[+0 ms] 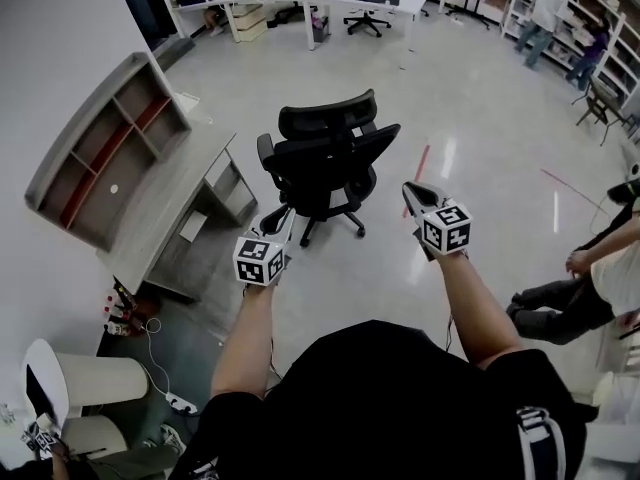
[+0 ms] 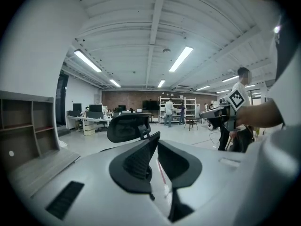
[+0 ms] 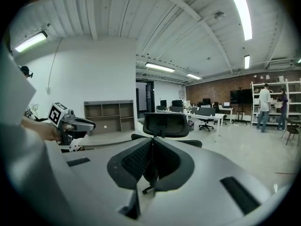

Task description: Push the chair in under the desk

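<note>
A black mesh office chair (image 1: 328, 160) with a headrest stands on the grey floor, just right of the grey desk (image 1: 165, 213) and outside it. My left gripper (image 1: 284, 220) is shut and empty, pointing at the chair's lower left side without touching it. My right gripper (image 1: 409, 190) is also shut and empty, off the chair's right side. In the left gripper view the headrest (image 2: 128, 126) shows just beyond the closed jaws. The right gripper view has the headrest (image 3: 165, 124) straight ahead and the desk's shelf unit (image 3: 108, 111) to its left.
A shelf hutch (image 1: 100, 153) sits on the desk against the left wall. A power strip with cable (image 1: 178, 402) and white bins (image 1: 100, 380) lie near left. A seated person (image 1: 585, 273) is at the right. White desks with chairs (image 1: 320, 3) stand far back.
</note>
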`<state>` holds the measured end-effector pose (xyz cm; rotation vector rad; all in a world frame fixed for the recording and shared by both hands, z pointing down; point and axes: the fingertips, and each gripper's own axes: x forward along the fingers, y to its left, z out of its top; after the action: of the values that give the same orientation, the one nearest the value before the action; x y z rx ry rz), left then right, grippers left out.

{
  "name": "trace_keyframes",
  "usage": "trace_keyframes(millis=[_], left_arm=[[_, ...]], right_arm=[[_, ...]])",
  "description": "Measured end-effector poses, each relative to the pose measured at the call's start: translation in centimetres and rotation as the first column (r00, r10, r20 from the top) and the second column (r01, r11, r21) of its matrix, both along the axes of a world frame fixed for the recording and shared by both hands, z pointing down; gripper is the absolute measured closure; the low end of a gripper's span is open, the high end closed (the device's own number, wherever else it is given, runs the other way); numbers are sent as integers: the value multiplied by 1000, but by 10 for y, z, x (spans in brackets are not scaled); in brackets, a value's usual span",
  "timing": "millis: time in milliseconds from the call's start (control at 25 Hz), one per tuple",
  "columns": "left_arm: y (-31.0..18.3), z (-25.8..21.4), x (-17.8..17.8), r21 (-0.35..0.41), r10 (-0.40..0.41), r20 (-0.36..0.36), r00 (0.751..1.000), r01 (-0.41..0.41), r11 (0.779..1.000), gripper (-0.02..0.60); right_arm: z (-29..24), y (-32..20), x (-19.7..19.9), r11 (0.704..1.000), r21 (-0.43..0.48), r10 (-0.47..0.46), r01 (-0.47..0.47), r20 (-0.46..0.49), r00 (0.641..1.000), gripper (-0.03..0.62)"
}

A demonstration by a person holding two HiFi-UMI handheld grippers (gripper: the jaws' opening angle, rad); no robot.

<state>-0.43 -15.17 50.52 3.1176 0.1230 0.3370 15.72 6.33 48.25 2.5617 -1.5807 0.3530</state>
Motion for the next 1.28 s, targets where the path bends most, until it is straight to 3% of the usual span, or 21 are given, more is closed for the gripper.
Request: trace_keyframes(millis=[480, 1280], left_arm=[[-10, 8, 42, 13, -17, 28, 999, 16, 1000, 523], [-17, 13, 216, 39, -184, 85, 979, 181, 983, 523]], right_arm=[[16, -13, 50, 1000, -6, -9, 9, 20, 1000, 592], [29, -49, 266, 987, -4, -159, 160, 65, 985, 592]])
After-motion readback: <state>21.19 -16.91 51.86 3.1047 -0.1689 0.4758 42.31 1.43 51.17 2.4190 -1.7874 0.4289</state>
